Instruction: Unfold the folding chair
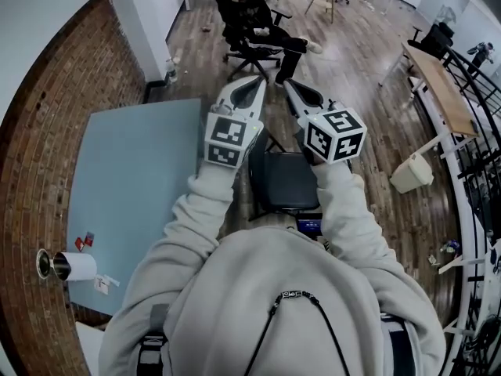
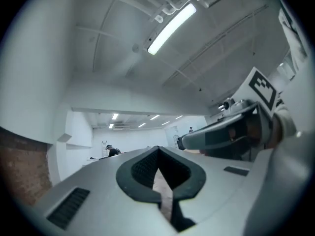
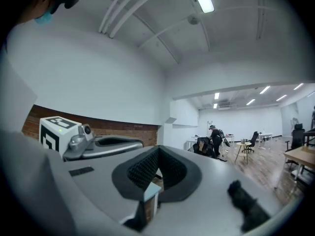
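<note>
The black metal folding chair [image 1: 286,180] stands on the wooden plank floor [image 1: 368,92], seat facing up. Above the chair, the white left gripper [image 1: 252,84] and white right gripper [image 1: 293,87] hang side by side, fingers pressed together on nothing. Left of the chair lies a pale-blue rectangular desk [image 1: 133,178]; beyond it sits a dark-clothed person [image 1: 250,10].

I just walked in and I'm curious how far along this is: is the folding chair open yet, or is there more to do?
It looks done: the folding chair stands below the grippers with its dark seat lying flat. Nothing is in hand: the left gripper and the right gripper are both shut and empty, held above the chair. Nothing obvious is left to do, though the chair's legs are mostly hidden.
</note>
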